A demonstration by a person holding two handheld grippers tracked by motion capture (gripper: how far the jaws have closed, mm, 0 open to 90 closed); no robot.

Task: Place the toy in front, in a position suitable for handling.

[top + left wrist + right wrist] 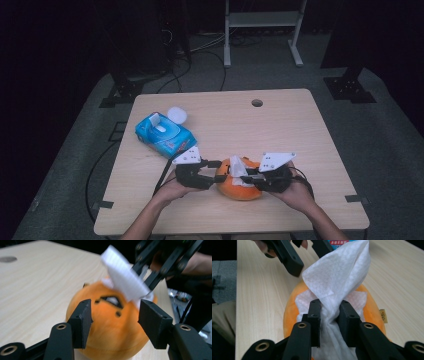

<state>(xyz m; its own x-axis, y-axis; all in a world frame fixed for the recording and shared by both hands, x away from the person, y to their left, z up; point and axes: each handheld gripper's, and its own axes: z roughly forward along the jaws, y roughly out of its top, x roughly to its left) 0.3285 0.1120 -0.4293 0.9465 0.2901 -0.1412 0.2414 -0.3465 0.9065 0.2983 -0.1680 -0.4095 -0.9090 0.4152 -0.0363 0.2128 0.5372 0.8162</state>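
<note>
Pale wooden table (300,130), near edge — orange plush toy (239,189) between both grippers. Right gripper (329,315): jaws pinched on white wipe (337,282) draped over toy. Left gripper (113,320): jaws half-wide, straddling toy's left side — not pressing.

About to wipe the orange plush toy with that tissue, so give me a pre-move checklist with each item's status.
1. Right tool pinching the white tissue: ok.
2. Tissue lying on the orange plush toy: ok.
3. Left tool steadying the toy: not ok, its jaws stand open either side of it.
4. Toy resting on the table: ok.
5. Blue tissue pack away from the work: ok.
6. Whether the tissue is damp: cannot tell.
</note>
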